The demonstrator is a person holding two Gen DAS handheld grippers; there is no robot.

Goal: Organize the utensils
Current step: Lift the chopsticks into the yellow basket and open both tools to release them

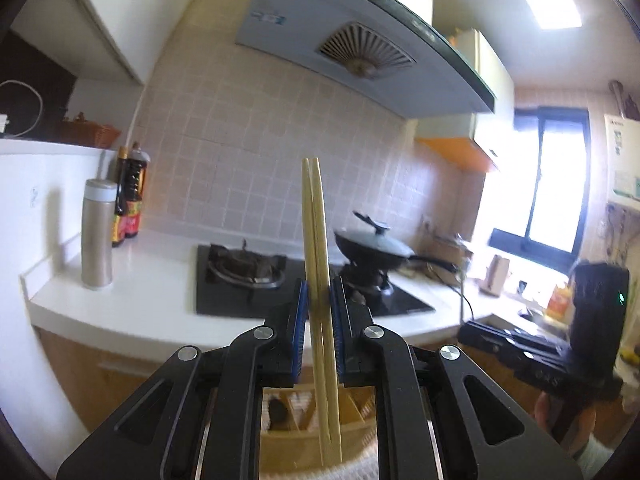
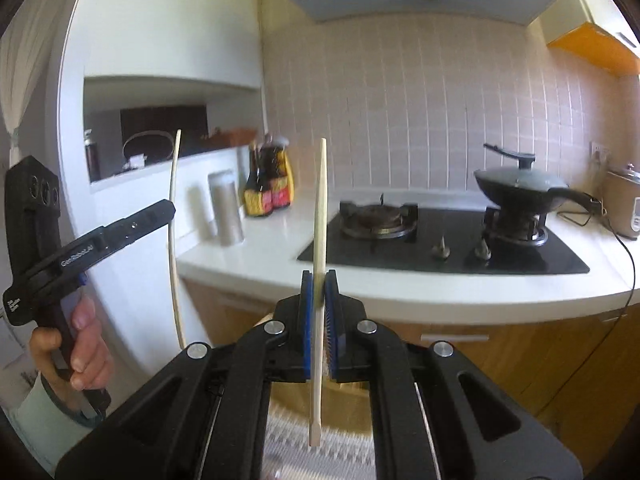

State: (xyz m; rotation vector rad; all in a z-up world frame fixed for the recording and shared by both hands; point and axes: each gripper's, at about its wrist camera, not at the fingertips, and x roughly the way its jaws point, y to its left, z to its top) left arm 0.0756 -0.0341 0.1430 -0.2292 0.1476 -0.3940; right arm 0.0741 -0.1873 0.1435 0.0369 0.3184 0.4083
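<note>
My left gripper is shut on a pair of pale wooden chopsticks, held upright with the thin ends up. The right wrist view shows that gripper at the left with its chopsticks. My right gripper is shut on another wooden chopstick, also upright, in front of the counter. My right gripper also shows in the left wrist view at the right. A wooden utensil organizer lies below, mostly hidden by my left gripper.
A white counter carries a black gas hob, a lidded black wok, a steel flask, sauce bottles and a rice cooker. A range hood hangs above. A woven mat lies below.
</note>
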